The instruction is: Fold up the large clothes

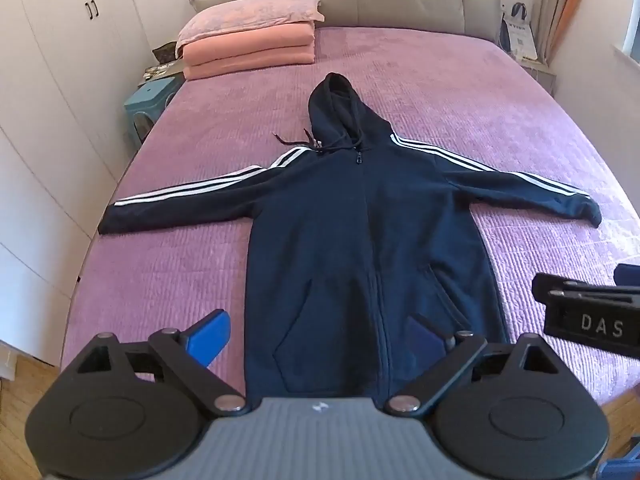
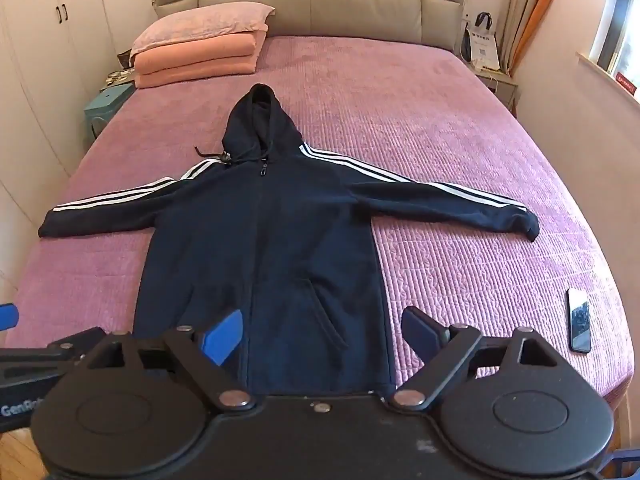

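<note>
- Two grippers, left gripper (image 1: 320,340) and right gripper (image 2: 324,332), each with two fingers spread wide, pinching nothing.
- One navy hoodie (image 2: 264,240) lies flat, two sleeves outstretched, on one purple bed (image 2: 440,120).
- One phone (image 2: 580,324) lies beside it.

Both wrist views at foot of bed (image 1: 400,80), tilted down, facing headboard (image 2: 312,4). Left view sits left, right view right, close to hem. Shared: spread hoodie (image 1: 360,220), pillow stack (image 2: 196,60).
</note>
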### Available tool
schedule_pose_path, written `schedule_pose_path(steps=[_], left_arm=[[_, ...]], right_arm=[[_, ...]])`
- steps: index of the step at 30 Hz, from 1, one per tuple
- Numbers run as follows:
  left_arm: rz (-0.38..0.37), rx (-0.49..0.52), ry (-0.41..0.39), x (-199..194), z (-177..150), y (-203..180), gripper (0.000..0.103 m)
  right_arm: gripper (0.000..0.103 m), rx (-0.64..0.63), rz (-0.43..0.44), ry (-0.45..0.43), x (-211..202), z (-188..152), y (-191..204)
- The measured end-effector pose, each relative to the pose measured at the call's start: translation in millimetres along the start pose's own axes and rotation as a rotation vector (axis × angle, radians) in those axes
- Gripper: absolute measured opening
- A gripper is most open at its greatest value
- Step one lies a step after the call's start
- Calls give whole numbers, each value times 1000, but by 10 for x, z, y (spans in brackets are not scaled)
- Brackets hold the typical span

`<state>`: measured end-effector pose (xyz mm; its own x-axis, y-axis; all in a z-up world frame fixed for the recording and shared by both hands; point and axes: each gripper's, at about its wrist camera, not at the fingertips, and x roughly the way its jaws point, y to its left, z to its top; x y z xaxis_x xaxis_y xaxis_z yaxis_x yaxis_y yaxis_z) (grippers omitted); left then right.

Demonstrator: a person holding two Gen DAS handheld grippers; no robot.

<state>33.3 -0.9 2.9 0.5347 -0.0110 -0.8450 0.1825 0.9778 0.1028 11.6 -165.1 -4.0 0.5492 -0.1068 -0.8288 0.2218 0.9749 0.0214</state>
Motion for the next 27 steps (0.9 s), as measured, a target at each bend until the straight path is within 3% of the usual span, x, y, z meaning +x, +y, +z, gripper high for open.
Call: schedule_pose_path(steps=[12,27], left_arm=[[-36,42,19,366,390,74,96],[-28,78,26,562,574,109,97]], right_arm=[[102,36,-26,36,180,267,90],[102,43,-19,58,381,502,145]])
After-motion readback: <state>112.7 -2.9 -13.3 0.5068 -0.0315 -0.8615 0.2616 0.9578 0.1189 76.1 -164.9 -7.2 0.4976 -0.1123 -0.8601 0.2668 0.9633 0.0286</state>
